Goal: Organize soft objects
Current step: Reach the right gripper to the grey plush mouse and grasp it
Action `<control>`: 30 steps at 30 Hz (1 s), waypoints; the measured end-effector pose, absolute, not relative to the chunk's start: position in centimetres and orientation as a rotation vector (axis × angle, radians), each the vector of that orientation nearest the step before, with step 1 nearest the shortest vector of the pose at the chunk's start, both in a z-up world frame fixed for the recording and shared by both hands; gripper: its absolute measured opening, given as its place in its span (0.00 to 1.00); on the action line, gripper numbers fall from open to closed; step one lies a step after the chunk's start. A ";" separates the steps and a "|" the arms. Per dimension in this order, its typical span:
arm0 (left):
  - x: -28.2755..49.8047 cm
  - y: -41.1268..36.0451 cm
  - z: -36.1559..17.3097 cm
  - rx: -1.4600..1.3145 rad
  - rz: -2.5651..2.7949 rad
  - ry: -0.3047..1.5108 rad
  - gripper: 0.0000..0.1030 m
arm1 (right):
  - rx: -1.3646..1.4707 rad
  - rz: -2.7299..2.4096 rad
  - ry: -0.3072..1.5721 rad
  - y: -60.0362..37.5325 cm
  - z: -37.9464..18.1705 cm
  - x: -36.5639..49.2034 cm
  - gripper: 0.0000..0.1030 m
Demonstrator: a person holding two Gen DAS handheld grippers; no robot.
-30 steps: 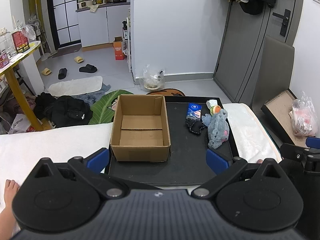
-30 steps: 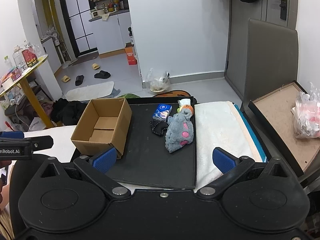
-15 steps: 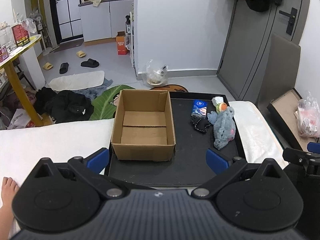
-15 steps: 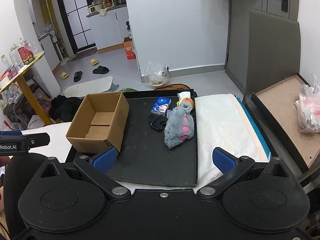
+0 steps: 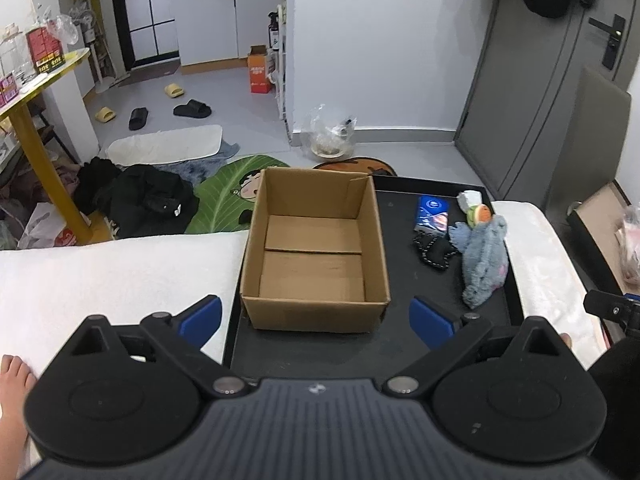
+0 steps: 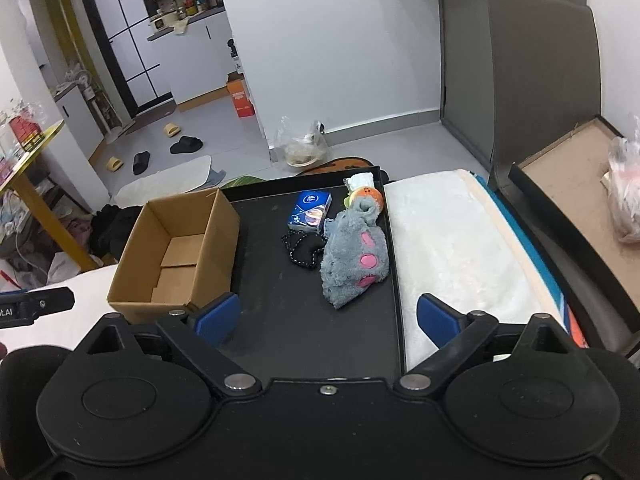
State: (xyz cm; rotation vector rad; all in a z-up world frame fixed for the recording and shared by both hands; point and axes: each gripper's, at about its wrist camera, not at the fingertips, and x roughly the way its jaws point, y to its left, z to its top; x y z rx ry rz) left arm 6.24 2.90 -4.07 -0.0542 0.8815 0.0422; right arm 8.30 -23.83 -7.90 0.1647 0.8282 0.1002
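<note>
White bedding is spreading under a black tray [image 5: 316, 352], with grey floor and scattered slippers beyond.

Left wrist view: the left gripper [image 5: 316, 316] is hanging released, nothing between its blue pads, just short of the box [image 5: 316, 240], which is sitting empty on the tray's left half. One box is showing, and right of it four small things are clustering: one grey plush [image 5: 482, 256], one black pouch [image 5: 434, 248], one blue packet [image 5: 431, 213] and one small orange toy [image 5: 478, 212].

Right wrist view: the right gripper [image 6: 328, 316] is pointing at the tray [image 6: 296, 344] short of the plush [image 6: 354, 260], its jaws closing a little with nothing between them. The plush is lying at the tray's right edge, touching the pouch [image 6: 302, 246]; the packet [image 6: 310, 210] and toy [image 6: 366, 192] are lying behind. The same four things are counting out here.

Judging by this, the plush is likely first: the right gripper should be keeping wide, straddling its middle and squeezing deep, since soft fur is giving way.
</note>
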 end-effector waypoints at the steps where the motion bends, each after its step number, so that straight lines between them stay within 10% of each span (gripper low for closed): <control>1: 6.5 3.1 -4.2 -0.058 0.044 0.884 0.97 | 0.167 0.098 0.829 -23.8 -8.1 8.6 0.90; 30: 14.9 9.8 -10.2 -0.122 0.160 0.977 0.87 | 0.225 0.030 0.951 -22.7 -15.3 17.6 0.87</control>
